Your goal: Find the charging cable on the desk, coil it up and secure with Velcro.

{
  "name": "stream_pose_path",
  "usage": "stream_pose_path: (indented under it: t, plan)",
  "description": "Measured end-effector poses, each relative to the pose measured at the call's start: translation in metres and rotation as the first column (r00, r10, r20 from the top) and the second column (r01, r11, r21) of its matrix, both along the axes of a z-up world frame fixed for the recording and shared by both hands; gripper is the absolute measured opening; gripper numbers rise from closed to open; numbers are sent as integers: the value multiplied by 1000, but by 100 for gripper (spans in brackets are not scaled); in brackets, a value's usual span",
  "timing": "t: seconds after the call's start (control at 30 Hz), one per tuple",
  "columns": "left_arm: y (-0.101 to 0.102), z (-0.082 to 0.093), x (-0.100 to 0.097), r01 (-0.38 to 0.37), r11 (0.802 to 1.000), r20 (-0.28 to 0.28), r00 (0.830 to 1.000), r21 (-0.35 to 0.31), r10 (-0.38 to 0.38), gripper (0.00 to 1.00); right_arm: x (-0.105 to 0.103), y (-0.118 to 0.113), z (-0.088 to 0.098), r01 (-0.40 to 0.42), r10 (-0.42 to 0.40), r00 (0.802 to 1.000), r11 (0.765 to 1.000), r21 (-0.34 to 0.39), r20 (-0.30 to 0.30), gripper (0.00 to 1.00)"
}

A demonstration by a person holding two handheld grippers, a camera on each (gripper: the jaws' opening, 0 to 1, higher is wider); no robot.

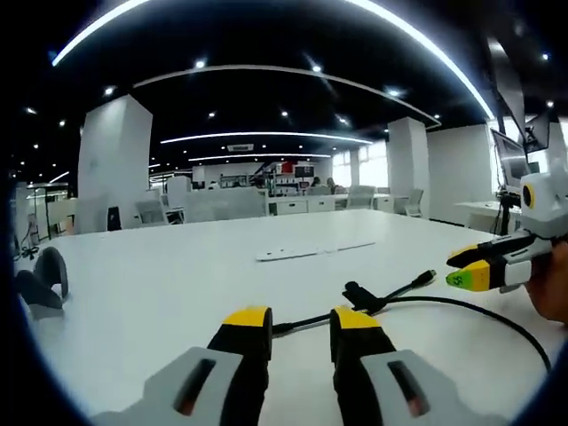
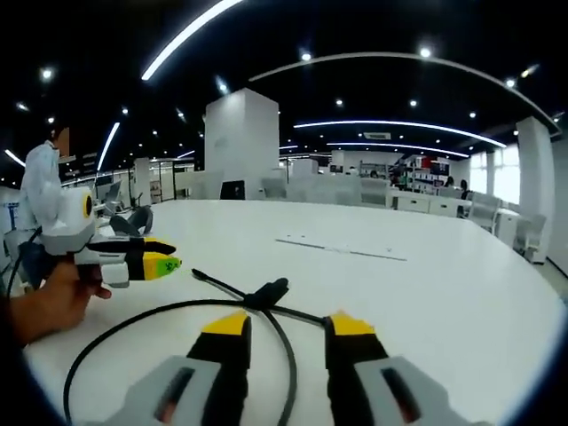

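With both grippers' fingers parted and empty, the black charging cable [image 2: 177, 311] lies loose across the white surface [image 2: 426, 293] low in frame, so the right gripper [image 2: 286, 335] should first pinch beside the Velcro strap [image 2: 269, 293].

Yellow-tipped black jaws on grey bodies

Left gripper [image 1: 301, 333] and right gripper [image 2: 286, 342] match: grey housings, dark slots; a bare hand [image 2: 53, 297] shows.

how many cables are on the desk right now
1. A single black charging cable lies on the white desk, looping just ahead of the right claw, with its Velcro strap near the middle. Its far end runs out of view.
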State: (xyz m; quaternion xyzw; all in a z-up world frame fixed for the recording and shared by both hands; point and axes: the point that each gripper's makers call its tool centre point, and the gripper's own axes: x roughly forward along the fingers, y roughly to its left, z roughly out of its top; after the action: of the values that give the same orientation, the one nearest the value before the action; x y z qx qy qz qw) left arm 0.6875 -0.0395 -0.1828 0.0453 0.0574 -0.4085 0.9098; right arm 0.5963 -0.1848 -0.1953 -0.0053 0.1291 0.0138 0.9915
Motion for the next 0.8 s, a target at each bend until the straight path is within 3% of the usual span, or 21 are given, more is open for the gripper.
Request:
stream_pose_path:
  t: [0.1, 0.23, 0.3, 0.37, 0.47, 0.5, 0.6, 0.8]
  plan:
    - [10, 12, -11, -18, 999, 39, 999, -32, 19, 26, -12, 5, 11, 11, -11, 998, 1000, -3, 65, 36]
    - [10, 19, -16, -30, 998, 57, 998, -56, 33, 27, -25, 12, 4, 29, -28, 998, 999, -23, 58, 40]
    - [13, 16, -16, -44, 997, 56, 997, -61, 47, 27, -34, 8, 3, 72, -66, 996, 994, -88, 67, 40]
    - [21, 11, -24, -59, 997, 42, 997, -59, 61, 26, -45, 9, 4, 96, -89, 993, 991, -97, 73, 39]
    - [51, 6, -46, -133, 990, 46, 990, -48, 136, 22, -62, 8, 11, 135, -123, 987, 984, -119, 108, 37]
    - [57, 8, -50, -146, 988, 50, 988, -48, 149, 20, -55, 5, 13, 144, -131, 985, 982, -119, 113, 36]
    - [73, 14, -66, -155, 984, 41, 986, -92, 160, 19, -72, 8, 18, 174, -160, 979, 978, -111, 130, 33]
    - [87, 10, -87, -172, 985, 45, 984, -34, 173, 16, -101, 15, 24, 201, -188, 972, 976, -88, 138, 25]
